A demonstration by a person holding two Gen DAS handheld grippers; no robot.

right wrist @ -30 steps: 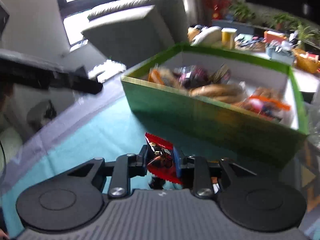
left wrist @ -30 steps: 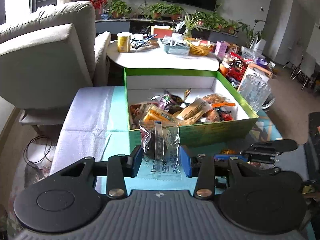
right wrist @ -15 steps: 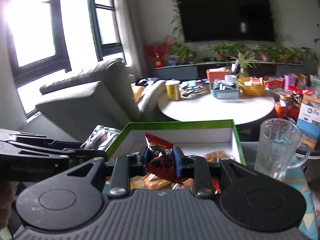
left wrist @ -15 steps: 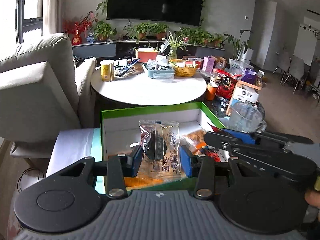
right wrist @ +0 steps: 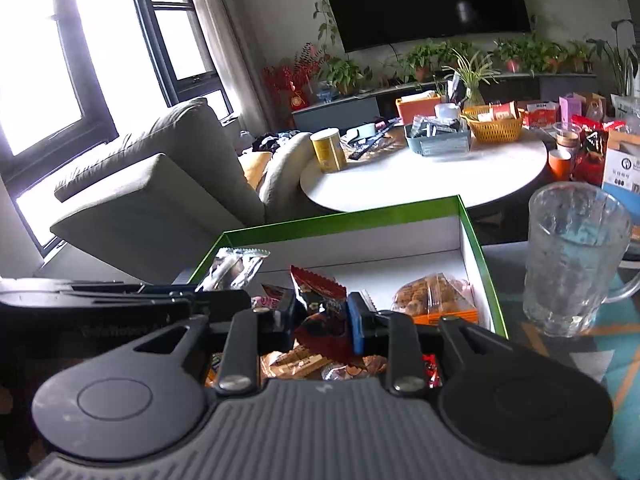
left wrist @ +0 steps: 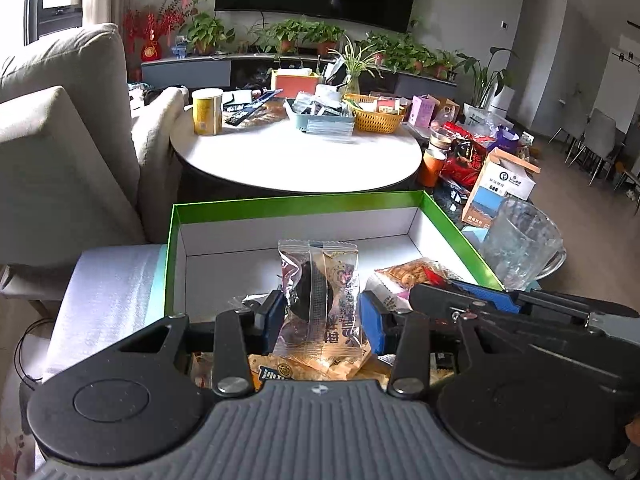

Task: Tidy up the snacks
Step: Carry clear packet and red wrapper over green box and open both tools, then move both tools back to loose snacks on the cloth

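Box: green rim, white inside, open, sitting on the low table with the teal cloth. It takes up most of both views. The far half of its floor is bare white. The near half holds a pile of wrapped snacks: an orange bag of puffed pieces against the right wall, flat yellow and tan packets under my grippers, and several small wrappers I cannot read.

Judgement on progress: well along, since most of what I can see is already in the box. From here I see no loose snacks on the cloth, but the grippers hide the near edge of the table, so I cannot rule out more.

Glass mug: stands just outside the box's right wall. It is not in the way of a drop.

Left gripper: blue pads clamped on a clear packet with a dark round cake, held upright over the near part of the box.

Right gripper: pads clamped on a small red packet, also above the pile inside the box, beside the left one.

What is left: release both packets into the box. The bare far half looks the better spot if they are to lie tidy rather than heaped.
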